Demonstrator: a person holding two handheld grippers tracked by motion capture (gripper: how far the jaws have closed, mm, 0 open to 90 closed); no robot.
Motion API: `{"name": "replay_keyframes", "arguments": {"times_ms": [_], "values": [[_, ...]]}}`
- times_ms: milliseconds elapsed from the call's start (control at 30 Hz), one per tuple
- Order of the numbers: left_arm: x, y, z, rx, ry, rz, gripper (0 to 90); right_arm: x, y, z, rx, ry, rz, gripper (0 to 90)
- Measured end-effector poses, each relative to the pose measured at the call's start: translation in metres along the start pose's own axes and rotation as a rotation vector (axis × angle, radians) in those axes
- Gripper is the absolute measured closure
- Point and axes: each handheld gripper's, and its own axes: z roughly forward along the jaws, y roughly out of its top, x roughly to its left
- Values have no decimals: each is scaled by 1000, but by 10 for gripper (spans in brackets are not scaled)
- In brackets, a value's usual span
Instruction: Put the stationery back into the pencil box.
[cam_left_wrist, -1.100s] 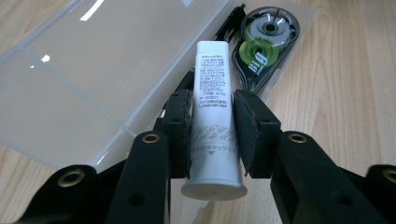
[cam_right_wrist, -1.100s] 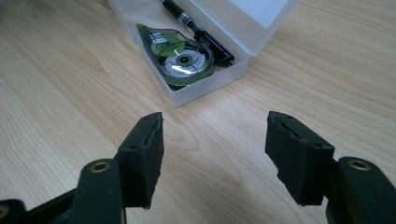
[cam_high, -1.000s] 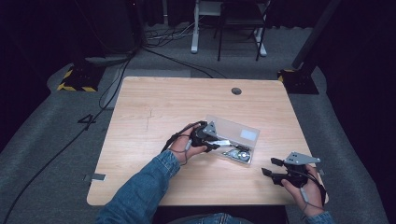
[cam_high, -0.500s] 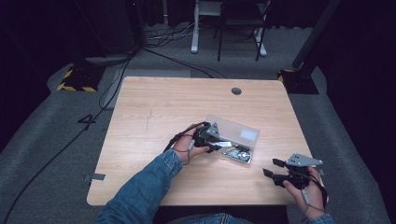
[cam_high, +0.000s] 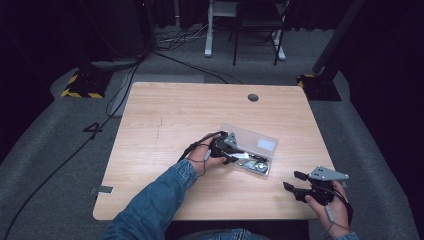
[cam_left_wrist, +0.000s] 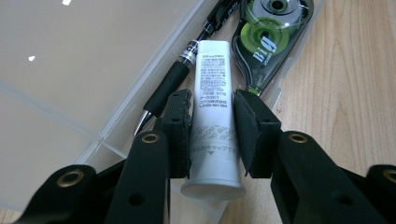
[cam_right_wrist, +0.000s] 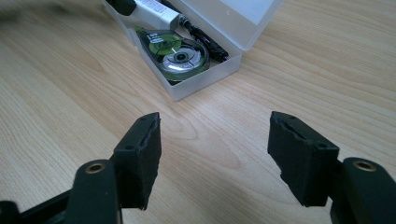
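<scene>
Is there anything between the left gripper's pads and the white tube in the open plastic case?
Nothing visible. The left gripper is shut on the white tube, a pad pressing each side. The black pen lies beside the tube and the green tape dispenser beyond it, both outside the jaws, in the plastic case.

Bare table (cam_high: 165, 120) around plastic case (cam_high: 260, 145)

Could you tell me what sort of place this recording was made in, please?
Probably a lab or studio recording bay: a lone wooden table on grey carpet, dark surroundings, floor cables, and a yellow-and-black striped stand base.
</scene>
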Motion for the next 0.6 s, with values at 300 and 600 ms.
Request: {"name": "replay_keyframes", "arguments": {"times_ms": [300,600], "values": [[3,-1,2,-23,35,-5,592,0,-1,-1,0,2,4,355],[5,-2,-3,-53,86,-44,466,0,0,-1,-1,6,6,353]]}}
